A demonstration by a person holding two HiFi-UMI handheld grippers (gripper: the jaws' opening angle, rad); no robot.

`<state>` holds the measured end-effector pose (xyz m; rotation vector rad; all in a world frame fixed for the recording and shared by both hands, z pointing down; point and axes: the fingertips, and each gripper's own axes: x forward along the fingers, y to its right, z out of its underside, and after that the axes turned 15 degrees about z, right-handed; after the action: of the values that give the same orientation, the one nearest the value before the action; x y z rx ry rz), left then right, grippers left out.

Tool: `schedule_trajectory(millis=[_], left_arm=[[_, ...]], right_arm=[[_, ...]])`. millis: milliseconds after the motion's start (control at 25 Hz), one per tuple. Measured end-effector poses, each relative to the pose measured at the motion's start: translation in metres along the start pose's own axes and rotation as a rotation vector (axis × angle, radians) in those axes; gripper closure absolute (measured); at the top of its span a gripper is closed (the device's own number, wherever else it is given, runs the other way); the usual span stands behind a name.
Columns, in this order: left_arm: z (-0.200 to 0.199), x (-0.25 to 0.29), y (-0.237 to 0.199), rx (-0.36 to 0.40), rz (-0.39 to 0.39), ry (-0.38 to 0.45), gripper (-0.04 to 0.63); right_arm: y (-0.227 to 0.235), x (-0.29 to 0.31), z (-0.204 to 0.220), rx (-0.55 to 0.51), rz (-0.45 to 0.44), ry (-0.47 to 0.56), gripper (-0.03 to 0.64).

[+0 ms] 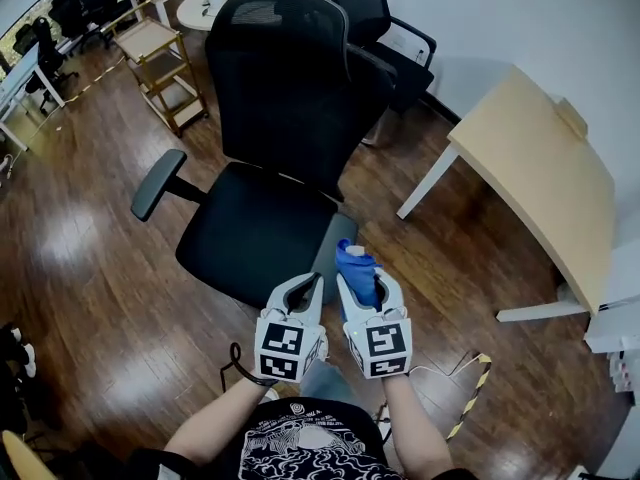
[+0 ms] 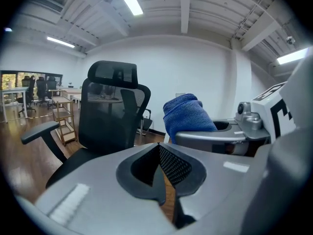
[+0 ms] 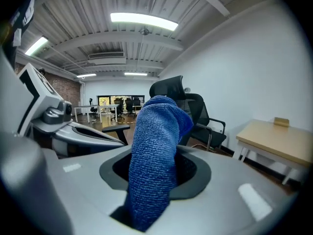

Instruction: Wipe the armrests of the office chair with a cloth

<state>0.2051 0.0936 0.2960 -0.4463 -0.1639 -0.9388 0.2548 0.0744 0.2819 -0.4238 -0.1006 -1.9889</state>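
Note:
A black mesh-backed office chair (image 1: 285,138) stands on the wood floor in front of me. Its left armrest (image 1: 157,184) sticks out to the left. Its right armrest (image 1: 334,252) lies just ahead of both grippers. My right gripper (image 1: 365,281) is shut on a blue cloth (image 1: 357,268) that stands bunched up between its jaws, close over the right armrest's near end. In the right gripper view the cloth (image 3: 156,151) fills the gap between the jaws. My left gripper (image 1: 311,285) is beside it, shut with nothing in it; in its own view the left gripper (image 2: 160,153) shows its pads meeting.
A light wooden table (image 1: 540,168) stands to the right. A second black chair (image 1: 385,28) is behind the first. At the back left are a wooden shelf cart (image 1: 160,63) and a round white table (image 1: 215,3). Yellow-black tape (image 1: 470,398) and a black cable (image 1: 235,363) lie on the floor near me.

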Motion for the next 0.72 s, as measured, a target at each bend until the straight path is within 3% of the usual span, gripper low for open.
schedule_trajectory(millis=[280,560,720], left_arm=[[0.0,0.038,-0.04,-0.031,-0.078,-0.034,0.591],[0.007,0.059,-0.079,-0.081,-0.159,-0.066,0.591],[0.003,0.069,-0.091,-0.073,-0.179,-0.072,0.591]], right_arm=[[0.029,0.086,0.017,-0.115,-0.092,-0.057,0.472],[0.031,0.147,0.043,-0.215,-0.175,-0.117,0.472],[0.034,0.177,0.061,-0.268,-0.204,-0.164,0.472]])
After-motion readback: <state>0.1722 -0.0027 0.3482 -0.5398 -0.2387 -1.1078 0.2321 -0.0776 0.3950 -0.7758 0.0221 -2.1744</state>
